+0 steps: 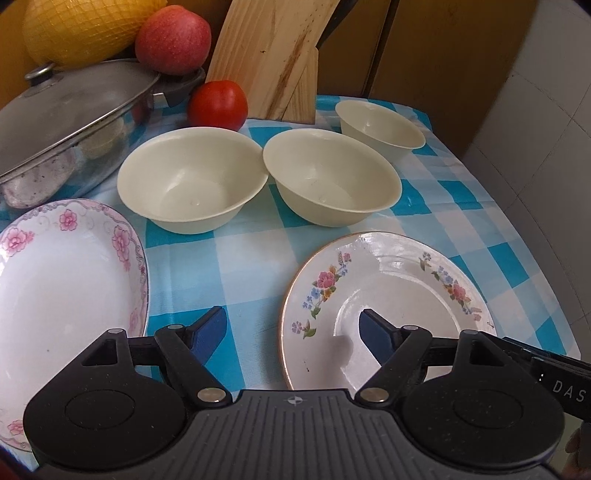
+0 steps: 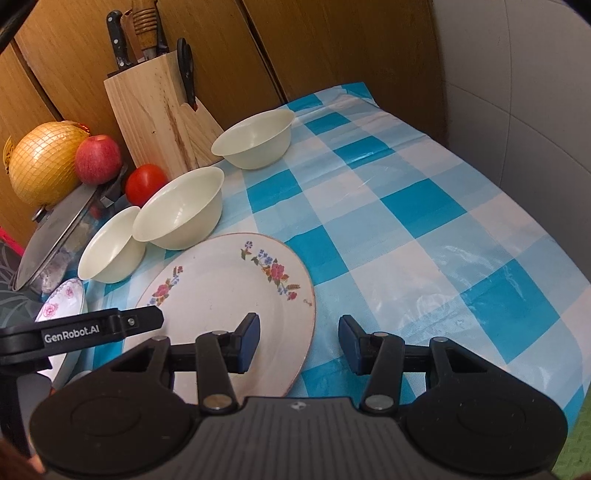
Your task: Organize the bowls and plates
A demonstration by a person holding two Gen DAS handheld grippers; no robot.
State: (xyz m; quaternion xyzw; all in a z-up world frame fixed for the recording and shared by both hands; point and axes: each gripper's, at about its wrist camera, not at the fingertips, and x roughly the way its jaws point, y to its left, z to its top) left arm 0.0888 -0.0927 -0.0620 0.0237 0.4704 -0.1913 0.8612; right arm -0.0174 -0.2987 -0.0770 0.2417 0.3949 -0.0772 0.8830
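Three cream bowls (image 1: 192, 181), two floral plates (image 1: 384, 302), both tongs (image 1: 291, 332) gaping.

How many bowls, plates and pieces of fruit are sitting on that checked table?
Bowls: 3, cream: left, middle, far
Plates: 2: pink-flowered plate, gold-rimmed plate
Fruit: 3: apple, tomato, netted yellow fruit
Total: 8
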